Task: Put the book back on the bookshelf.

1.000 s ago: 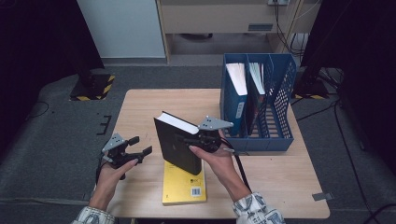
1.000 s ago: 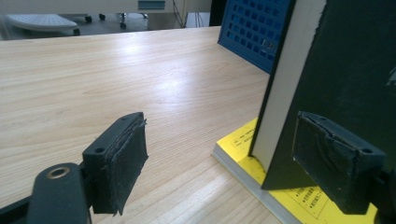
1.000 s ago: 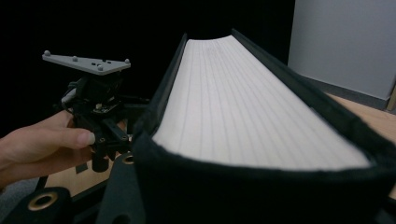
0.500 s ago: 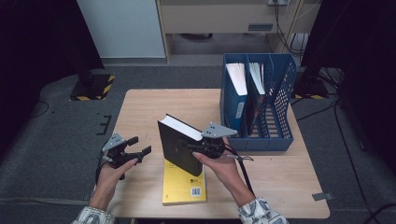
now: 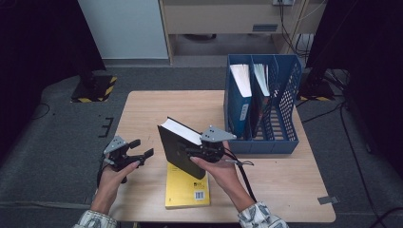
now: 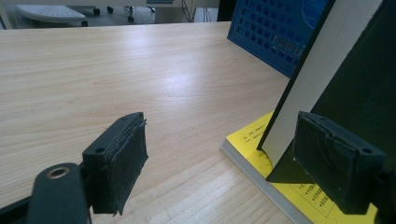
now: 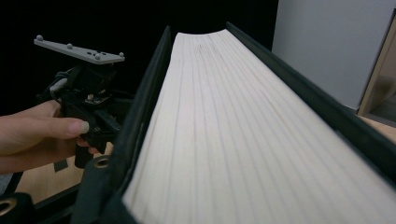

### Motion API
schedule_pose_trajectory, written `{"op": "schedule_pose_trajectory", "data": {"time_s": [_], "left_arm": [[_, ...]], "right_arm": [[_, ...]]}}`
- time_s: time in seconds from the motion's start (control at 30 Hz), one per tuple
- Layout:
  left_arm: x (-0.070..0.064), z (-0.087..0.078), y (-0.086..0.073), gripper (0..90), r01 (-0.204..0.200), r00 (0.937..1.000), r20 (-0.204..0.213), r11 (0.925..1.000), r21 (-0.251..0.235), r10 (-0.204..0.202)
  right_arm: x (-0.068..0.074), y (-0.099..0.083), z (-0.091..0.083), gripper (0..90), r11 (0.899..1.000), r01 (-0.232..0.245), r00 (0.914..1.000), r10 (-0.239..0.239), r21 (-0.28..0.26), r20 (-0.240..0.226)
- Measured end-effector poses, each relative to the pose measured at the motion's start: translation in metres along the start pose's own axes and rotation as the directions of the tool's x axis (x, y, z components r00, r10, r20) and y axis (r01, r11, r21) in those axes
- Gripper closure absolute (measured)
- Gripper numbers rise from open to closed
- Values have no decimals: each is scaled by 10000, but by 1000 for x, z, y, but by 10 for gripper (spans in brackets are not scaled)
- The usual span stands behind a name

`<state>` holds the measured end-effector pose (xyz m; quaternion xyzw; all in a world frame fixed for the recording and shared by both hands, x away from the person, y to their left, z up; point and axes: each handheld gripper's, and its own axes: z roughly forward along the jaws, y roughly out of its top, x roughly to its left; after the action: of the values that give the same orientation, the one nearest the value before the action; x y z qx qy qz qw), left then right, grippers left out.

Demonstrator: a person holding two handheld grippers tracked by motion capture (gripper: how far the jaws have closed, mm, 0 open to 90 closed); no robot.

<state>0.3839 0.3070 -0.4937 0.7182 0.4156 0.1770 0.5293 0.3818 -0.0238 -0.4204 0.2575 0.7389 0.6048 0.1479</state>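
A: Nearest to the person, what lies flat on the light wooden table (image 5: 152,109)?

B: A thin yellow paperback book (image 5: 186,191), at the near edge. Over its far end the thick black hardcover book (image 5: 177,151) is held up off the table, tilted, its cream page block facing up and away.

A: Who has it?

B: The right tongs (image 5: 197,152) are clamped on its right edge, jaws closed across the covers. In the right gripper view the pages (image 7: 243,140) run away from the camera between the two dark boards.

A: And the other hand?

B: The left tongs (image 5: 140,153) sit just left of the black book, jaws spread wide with nothing between them. The left gripper view shows both pads (image 6: 116,161) apart, bare table behind, and the book's lower corner close to the right-hand pad.

A: Farther back?

B: The blue plastic three-slot file rack (image 5: 285,142) stands at the right of the table. Two slots on its left already hold upright volumes; the rightmost looks empty.

A: So how should the step go?

B: I judge the book is bound for that free slot. Keep the grip firm, since a heavy book held by one edge may swing. Turn it upright, line it up over the slot between the dividers, and lower it straight. The left tongs could steady the loose side.
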Motion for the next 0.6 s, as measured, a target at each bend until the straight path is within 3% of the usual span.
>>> {"op": "schedule_pose_trajectory", "data": {"time_s": [0.13, 0.27, 0.43, 0.6], "left_arm": [[0, 0, 0, 170, 2, 10000, -13, 10000, 27, -2], [1, -1, 0, 170, 70, 10000, -47, 10000, 15, -69], [3, -1, -1, 171, 131, 9999, -80, 9999, 17, -131], [7, -2, -2, 171, 236, 9993, -281, 9997, 112, -233]], "right_arm": [[1, 1, 1, 466, 9999, -7, 9995, 11, 146, -322], [-1, 3, 0, 516, 9997, -168, 9997, 172, 163, -198], [-10, 6, -1, 527, 9958, -903, 9959, 903, 120, 5], [-16, 15, -9, 530, 9951, -989, 9948, 986, 79, 271]]}}
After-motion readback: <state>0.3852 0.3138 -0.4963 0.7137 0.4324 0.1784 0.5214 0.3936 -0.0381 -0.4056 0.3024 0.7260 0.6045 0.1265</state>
